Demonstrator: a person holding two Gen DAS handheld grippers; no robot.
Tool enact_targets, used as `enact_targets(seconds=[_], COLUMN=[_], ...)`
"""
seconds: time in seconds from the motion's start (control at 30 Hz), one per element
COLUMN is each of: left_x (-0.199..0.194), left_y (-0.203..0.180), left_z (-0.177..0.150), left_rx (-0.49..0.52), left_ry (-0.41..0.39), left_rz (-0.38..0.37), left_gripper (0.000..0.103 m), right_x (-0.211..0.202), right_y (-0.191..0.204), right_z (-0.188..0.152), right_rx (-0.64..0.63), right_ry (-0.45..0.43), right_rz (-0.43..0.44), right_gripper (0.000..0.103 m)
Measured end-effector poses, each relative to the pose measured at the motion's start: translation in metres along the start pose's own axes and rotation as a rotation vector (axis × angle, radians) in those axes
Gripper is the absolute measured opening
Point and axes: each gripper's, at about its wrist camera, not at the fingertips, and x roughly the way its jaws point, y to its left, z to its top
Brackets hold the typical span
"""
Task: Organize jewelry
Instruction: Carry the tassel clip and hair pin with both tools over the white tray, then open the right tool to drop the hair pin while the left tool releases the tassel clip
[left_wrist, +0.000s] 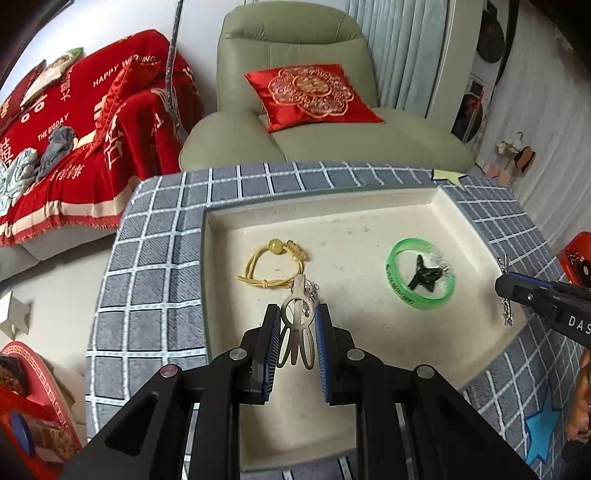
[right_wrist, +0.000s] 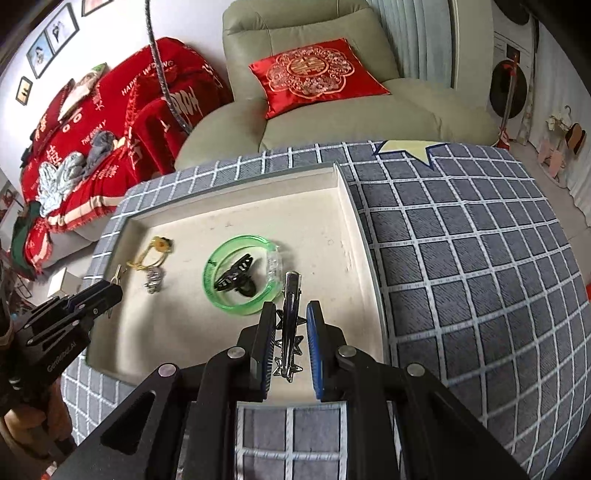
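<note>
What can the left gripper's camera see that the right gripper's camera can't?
Only the left wrist view shows the blue star patch on the checked cloth. Only the right wrist view shows framed pictures on the wall. Both show the tray, the green bangle, the yellow cord bracelet, the red cushion, and each gripper's metal clip.

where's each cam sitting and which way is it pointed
Left wrist: on the left gripper, looking forward and down over the tray; its fingers flank a silver clip; the right gripper shows at right.
Right wrist: on the right gripper, same direction, fingers flanking a star clip; the left gripper shows at left.
Shared: tray, green bangle, yellow cord bracelet, armchair.
</note>
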Motion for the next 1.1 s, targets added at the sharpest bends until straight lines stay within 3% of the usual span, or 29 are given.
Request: enact_targets(seconds=[0.3,0.67,0.77,0.83,0.87,1.1], left_x=[0.022,0.031,0.030,0.030,0.029,0.021], left_y=[-0.008,-0.016,-0.015,-0.014,-0.014,-0.016], left_z=[-0.007,-0.011,-0.012,-0.013,-0.013,-0.014], left_rx=[0.025,0.060,0.056,0.052,0.051,0.042], left_ry=[0.040,0.060,0.052,0.051,0.050,0.026], left_rz=[0.019,0.049,0.050,0.045,0.043,0.034], left_gripper=[0.035,0.035,0.035,0.035,0.035,0.035], right_x=[0.029,0.034,0.033,0.029,0.025,-0.015], right_y=[-0.002,-0.002,-0.001,0.001,0.002,0.004], right_z=[-0.003,-0.009,-0.009,-0.009,-0.009,-0.016], right_rx=[-0.001,-0.010,-0.002,0.004,0.010,0.045], right_ry=[0.043,0.052,0.052,0.043,0.033,-0.044], right_rz=[-0.021,-0.032,-0.009,0.002,0.014,0.054], right_gripper=[0.018,0.019,0.031,0.052,0.056,0.058])
